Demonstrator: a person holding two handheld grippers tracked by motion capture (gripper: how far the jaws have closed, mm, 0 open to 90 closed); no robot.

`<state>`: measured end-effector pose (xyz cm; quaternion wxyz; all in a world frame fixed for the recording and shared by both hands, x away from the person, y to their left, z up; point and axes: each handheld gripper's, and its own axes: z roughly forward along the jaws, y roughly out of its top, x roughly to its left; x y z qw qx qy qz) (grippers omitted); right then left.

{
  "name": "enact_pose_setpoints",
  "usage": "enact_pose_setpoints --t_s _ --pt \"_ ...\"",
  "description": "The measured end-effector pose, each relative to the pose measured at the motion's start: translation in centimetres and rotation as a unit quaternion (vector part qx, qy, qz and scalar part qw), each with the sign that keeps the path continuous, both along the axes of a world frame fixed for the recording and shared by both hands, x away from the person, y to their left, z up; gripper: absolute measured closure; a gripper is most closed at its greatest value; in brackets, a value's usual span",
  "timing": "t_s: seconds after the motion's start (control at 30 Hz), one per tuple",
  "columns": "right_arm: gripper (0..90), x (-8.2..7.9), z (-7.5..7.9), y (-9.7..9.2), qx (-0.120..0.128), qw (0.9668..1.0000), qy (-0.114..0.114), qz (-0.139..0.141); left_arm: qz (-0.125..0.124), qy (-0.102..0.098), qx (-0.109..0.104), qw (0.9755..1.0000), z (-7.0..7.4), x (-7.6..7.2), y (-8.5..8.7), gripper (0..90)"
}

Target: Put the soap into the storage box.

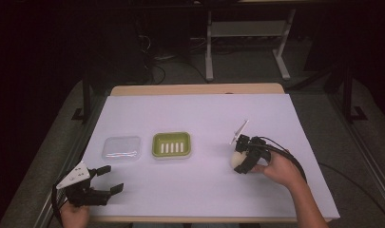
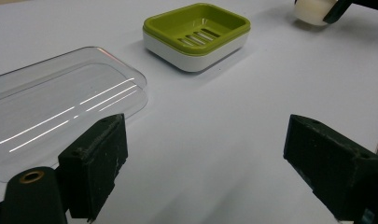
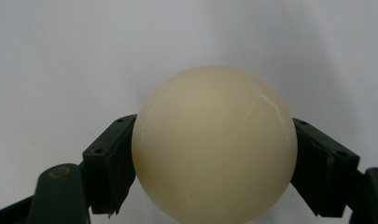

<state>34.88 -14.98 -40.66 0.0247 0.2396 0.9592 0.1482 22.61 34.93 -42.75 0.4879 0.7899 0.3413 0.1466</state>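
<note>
Cream soap (image 3: 214, 144), smooth and slippery (likely rigid), we've pinched across its middle in the right gripper (image 1: 243, 159); left gripper (image 1: 106, 179) spread, idle.

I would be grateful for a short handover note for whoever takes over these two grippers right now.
Right gripper: shut on the cream soap bar, jaws on both its sides, at the right of the white table.
Left gripper: open, holding nothing, at the near left corner.
Green soap dish: mid-table, nothing in it. Its clear lid lies beside it, on its left.
Done: the soap is gripped.
Left, as it looks: probably set the soap in the dish, then perhaps fit the lid with the left gripper.
</note>
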Motion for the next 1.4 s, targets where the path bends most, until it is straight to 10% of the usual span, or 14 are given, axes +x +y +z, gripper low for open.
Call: enact_pose_setpoints --t_s 1.4 --pt "22.4 1.6 4.1 3.1 0.039 0.9990 -0.005 0.023 0.002 -0.001 -0.006 1.0000 0.0 0.0 -0.1 12.8"
